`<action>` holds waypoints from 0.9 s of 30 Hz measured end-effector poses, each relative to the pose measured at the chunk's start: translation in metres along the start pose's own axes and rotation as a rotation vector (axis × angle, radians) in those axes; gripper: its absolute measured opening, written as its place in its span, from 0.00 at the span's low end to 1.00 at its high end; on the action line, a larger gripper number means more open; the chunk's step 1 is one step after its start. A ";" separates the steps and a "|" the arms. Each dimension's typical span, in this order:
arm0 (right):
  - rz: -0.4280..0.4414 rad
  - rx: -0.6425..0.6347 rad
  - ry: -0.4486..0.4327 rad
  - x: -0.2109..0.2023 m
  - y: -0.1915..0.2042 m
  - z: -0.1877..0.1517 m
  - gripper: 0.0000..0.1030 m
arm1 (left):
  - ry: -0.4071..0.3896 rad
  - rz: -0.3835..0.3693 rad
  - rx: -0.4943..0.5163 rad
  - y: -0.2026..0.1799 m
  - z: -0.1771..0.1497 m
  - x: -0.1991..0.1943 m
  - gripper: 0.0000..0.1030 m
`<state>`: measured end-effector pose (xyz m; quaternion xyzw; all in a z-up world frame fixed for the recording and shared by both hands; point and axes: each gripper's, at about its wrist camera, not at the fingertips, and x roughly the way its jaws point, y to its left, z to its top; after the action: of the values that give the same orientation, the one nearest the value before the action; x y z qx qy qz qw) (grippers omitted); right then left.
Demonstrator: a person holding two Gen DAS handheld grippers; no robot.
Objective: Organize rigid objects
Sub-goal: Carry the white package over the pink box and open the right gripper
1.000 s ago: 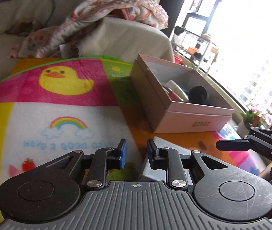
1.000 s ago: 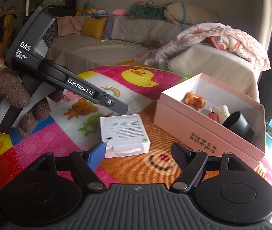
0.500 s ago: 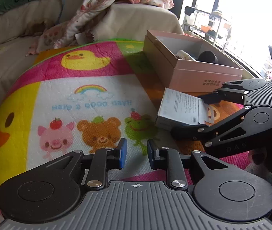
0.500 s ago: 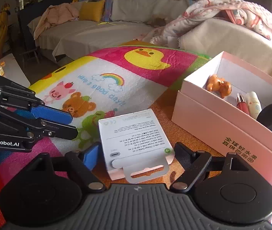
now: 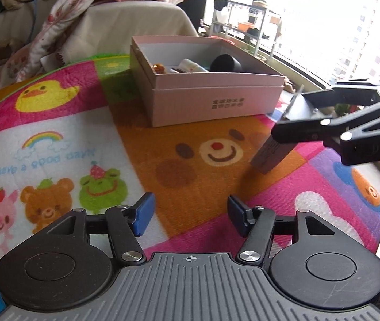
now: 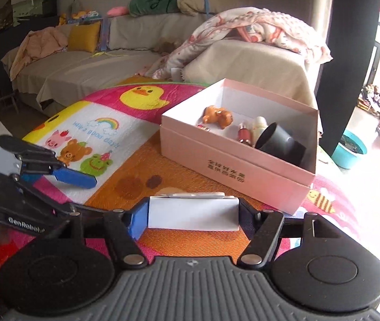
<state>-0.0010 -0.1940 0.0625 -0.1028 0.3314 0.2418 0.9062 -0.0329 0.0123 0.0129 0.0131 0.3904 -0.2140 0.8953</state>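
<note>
A pink box (image 6: 232,165) is seen on the cartoon play mat (image 5: 56,144), containing a bear figurine (image 6: 218,116), small bottles (image 6: 259,125) and a black cup (image 6: 280,143). A flat white carton (image 6: 192,216) is clamped between the right gripper's (image 6: 192,218) fingers, raised off the mat, near the box. The left gripper (image 5: 188,215) is held wide, with nothing between its fingers.

A: Left wrist view sits low over the play mat (image 5: 141,133), just behind its own fingers, facing the pink box (image 5: 211,99) and the bright window beyond.

B: Right wrist view?

A: Same low height, looks across the mat toward the sofa (image 6: 88,64), box (image 6: 232,160) near on its right.

B: Overlap?

A: Both share the box, the mat's rainbow panel, the blanket (image 6: 256,29). Each sees the other gripper at its edge.
</note>
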 end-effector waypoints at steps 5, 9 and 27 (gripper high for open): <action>0.010 0.100 -0.074 -0.024 -0.024 0.026 0.66 | -0.017 -0.080 -0.062 -0.005 0.004 0.003 0.61; -0.049 0.124 -0.214 -0.031 -0.037 0.067 0.66 | -0.028 -0.050 -0.088 -0.002 0.010 0.003 0.61; -0.271 0.157 0.011 0.052 -0.011 -0.003 0.76 | -0.133 0.281 -0.119 0.019 0.006 0.015 0.61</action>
<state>0.0374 -0.1853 0.0268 -0.0767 0.3372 0.0902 0.9340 -0.0125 0.0223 0.0034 0.0005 0.3367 -0.0634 0.9395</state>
